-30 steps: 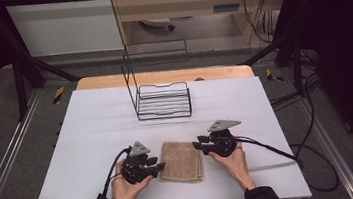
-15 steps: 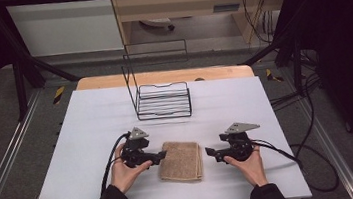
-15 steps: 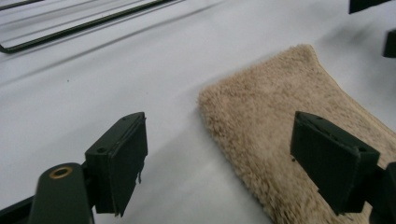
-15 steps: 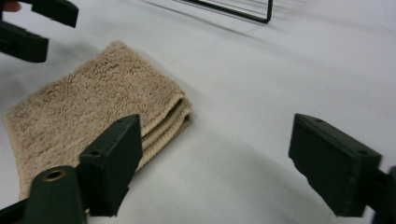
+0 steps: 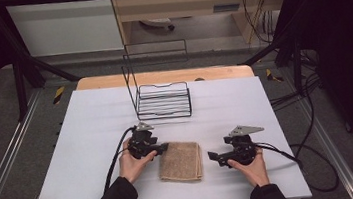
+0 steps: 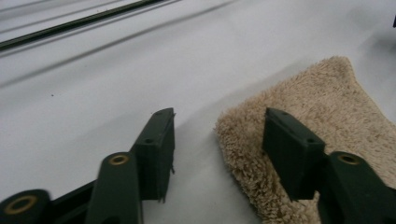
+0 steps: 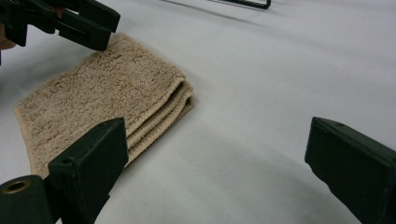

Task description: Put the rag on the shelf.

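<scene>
A folded beige towel (image 5: 180,162) lies flat on the white table (image 5: 83,140) near the front edge. My left gripper (image 5: 164,146) is at the towel's far left corner, open, one jaw over the towel (image 6: 327,121) and the other over bare table. My right gripper (image 5: 212,157) is open to the right of the towel, a short gap away, with nothing between its jaws. In the right gripper view the towel's (image 7: 107,98) folded edge faces me and the left gripper (image 7: 95,28) is at its far corner.
A black wire rack (image 5: 162,100) with a tall back frame stands at the middle back of the table. Cables (image 5: 291,154) trail from both grippers across the table. A wooden board edge (image 5: 162,76) runs behind the white surface.
My right gripper has let go of the towel's right edge and drawn back to the right. The left gripper has shifted up to the towel's far left corner. The towel lies still.
</scene>
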A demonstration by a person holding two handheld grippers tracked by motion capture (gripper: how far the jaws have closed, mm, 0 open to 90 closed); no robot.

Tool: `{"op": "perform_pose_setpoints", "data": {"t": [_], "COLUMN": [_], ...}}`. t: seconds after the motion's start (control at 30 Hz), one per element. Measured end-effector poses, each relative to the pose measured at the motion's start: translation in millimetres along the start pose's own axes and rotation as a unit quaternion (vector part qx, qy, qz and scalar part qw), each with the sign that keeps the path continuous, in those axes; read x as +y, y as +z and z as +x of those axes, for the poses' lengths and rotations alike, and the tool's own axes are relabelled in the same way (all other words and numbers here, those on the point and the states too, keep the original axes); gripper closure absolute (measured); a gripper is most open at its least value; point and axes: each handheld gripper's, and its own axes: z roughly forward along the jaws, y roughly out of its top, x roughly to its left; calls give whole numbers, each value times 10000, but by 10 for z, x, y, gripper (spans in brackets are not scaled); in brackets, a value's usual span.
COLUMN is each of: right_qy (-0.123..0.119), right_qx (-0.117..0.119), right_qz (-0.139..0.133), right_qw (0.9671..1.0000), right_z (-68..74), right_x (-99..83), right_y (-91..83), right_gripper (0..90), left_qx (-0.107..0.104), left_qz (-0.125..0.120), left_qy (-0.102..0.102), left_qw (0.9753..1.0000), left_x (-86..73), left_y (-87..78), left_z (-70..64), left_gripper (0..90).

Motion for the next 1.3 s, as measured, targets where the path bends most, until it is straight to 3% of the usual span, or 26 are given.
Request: {"op": "perform_pose_setpoints", "data": {"t": [0.37,0.7,1.1,1.3], "right_qy": [-41,1,59,82], "right_qx": [2,-23,-86,-174], "right_qz": [45,24,-22,60], "right_qw": [10000,10000,9999,9998], "right_z": [13,13,69,141], "right_x": [-22,-15,99,209], "right_y": [24,33,126,277], "right_gripper": [50,33,17,86], "left_qx": [-123,-108,-140,-125], "left_qz": [75,102,91,60], "left_qy": [66,128,192,269], "left_qw": [9999,9998,9997,9995], "left_x": [-11,-21,-33,-44], "left_y": [88,110,119,121], "left_z": [-51,-93,-86,-90], "left_gripper": [702,813,824,823]}}
